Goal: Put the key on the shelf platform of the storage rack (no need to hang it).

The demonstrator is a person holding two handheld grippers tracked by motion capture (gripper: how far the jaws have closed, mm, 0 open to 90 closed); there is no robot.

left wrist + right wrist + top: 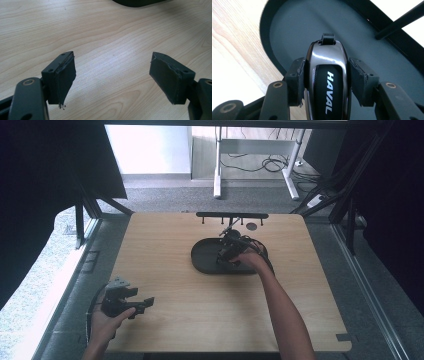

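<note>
- A light wooden table (pixel 165 265) with rounded corners stood on a grey carpeted floor (pixel 165 197).
- A shallow black oval tray (pixel 202 255) lay on the table a little past its middle, toward the far edge.
- The right gripper (pixel 226 251) was over the tray, held by the person's right hand (pixel 250 260).
- In the right gripper view the right gripper (pixel 325 75) had its jaws pressed against both sides of a glossy black car key fob (pixel 327 82) lettered HAVAL in white, with a small loop at its far end.
- The fob sat above the flat grey floor of the tray (pixel 294 30); whether it touched that floor could not be told.
- A thin black rod (pixel 399 21) crossed the tray's far rim in that view.
- Just behind the tray, near the table's far edge, was a long black bar with short pegs (pixel 232 215).
- The left gripper (pixel 142 304) was held by the left hand (pixel 107 322) at the table's near left corner, well apart from the tray.
- In the left gripper view the left gripper (pixel 112 75) had its jaws spread wide, with only bare wood between them.
</note>
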